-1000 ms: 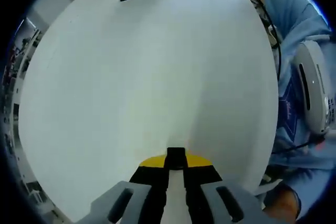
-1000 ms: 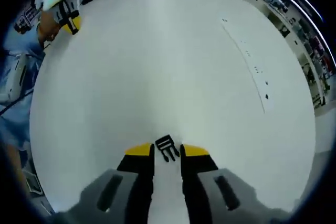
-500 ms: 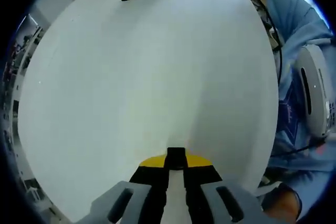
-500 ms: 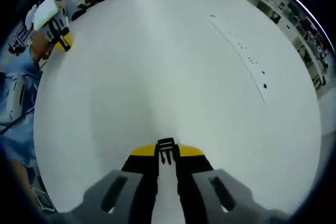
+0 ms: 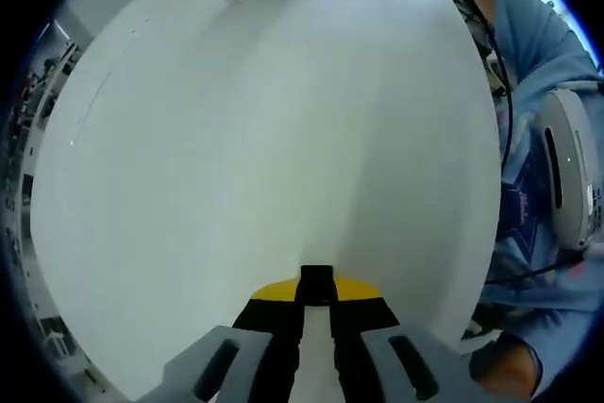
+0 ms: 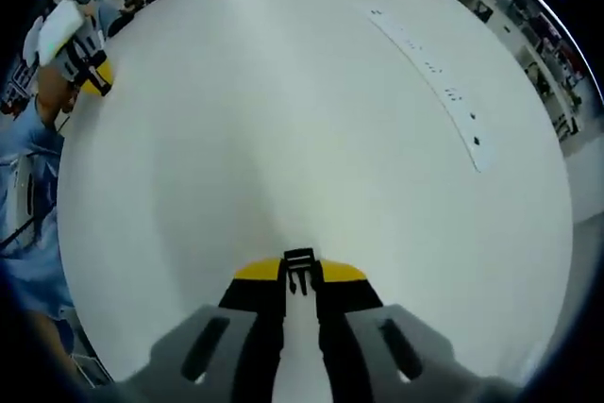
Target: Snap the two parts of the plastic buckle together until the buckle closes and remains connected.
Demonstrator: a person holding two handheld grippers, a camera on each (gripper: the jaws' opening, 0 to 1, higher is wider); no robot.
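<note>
Close in on the right gripper view: the right gripper has its jaws drawn in tight on the pronged buckle half, a small black piece standing up between the yellow tips, prongs toward the camera as far as I can tell. Over on the left gripper view, the left gripper is likewise pinched down on the socket buckle half, a plain black block peeking just above its tips.

Both halves look like light, stiff moulded plastic, smooth enough to twist in a pinch, so I'd judge a hold across the flat faces of each body is the right one, leaving the prongs and the socket mouth free. The prongs are the thin, springy bit; squeeze those and they probably won't seat.

Beneath both lies the white bench, bare and matte. Farther out, the right gripper shows tiny at the top of the left gripper view, and the left gripper sits at the far left of the right gripper view, in a gloved hand. So the two halves are well apart, with the mating not yet begun.

Writing? A pale strip on the bench carries small dark marks, too small to read. No brand legible on the buckle.
</note>
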